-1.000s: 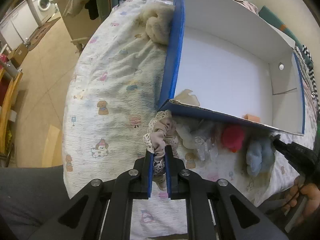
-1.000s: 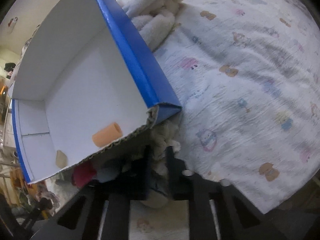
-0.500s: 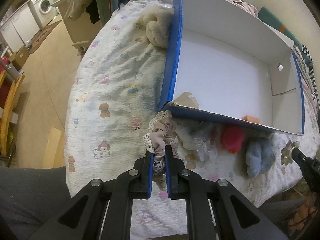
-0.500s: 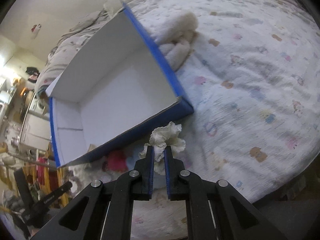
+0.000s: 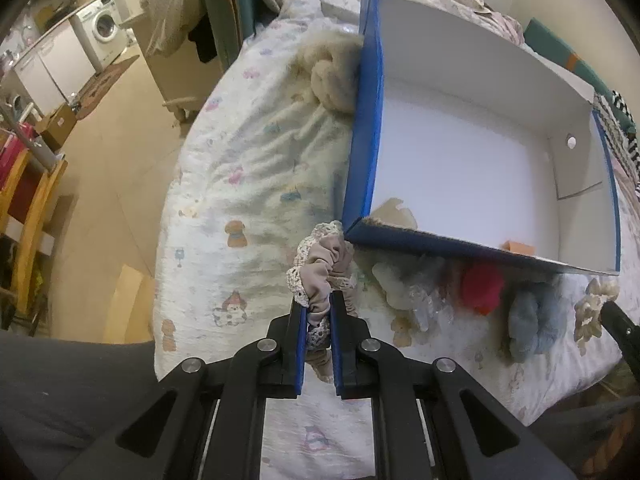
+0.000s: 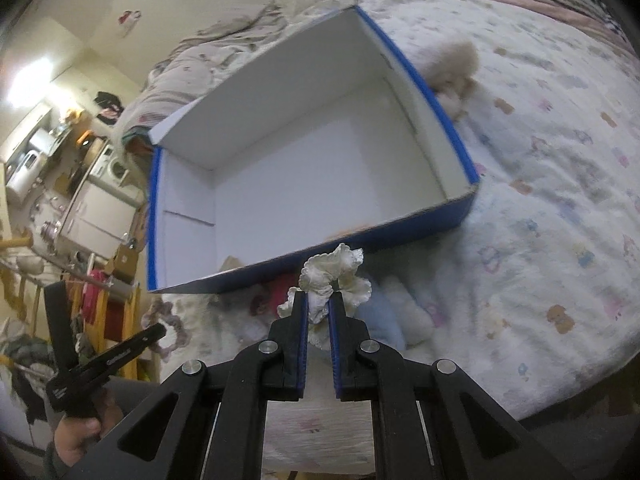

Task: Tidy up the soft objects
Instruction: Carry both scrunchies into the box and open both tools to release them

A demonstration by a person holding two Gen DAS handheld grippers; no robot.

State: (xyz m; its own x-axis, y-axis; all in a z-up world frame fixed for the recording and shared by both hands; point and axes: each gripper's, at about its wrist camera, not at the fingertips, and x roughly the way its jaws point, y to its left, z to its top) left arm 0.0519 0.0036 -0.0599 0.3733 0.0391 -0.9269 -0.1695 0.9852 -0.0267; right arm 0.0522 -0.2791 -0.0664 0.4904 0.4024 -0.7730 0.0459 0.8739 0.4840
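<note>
Here the cream scrunchie is pinched in the right hand-held gripper, just short of the blue box wall ahead. The left hand-held gripper clamps a beige scrunchie at the box's corner. Items under the wall are half hidden.

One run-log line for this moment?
left gripper: shut on beige scrunchie | right gripper: shut on white scrunchie | box: nearly empty
</note>
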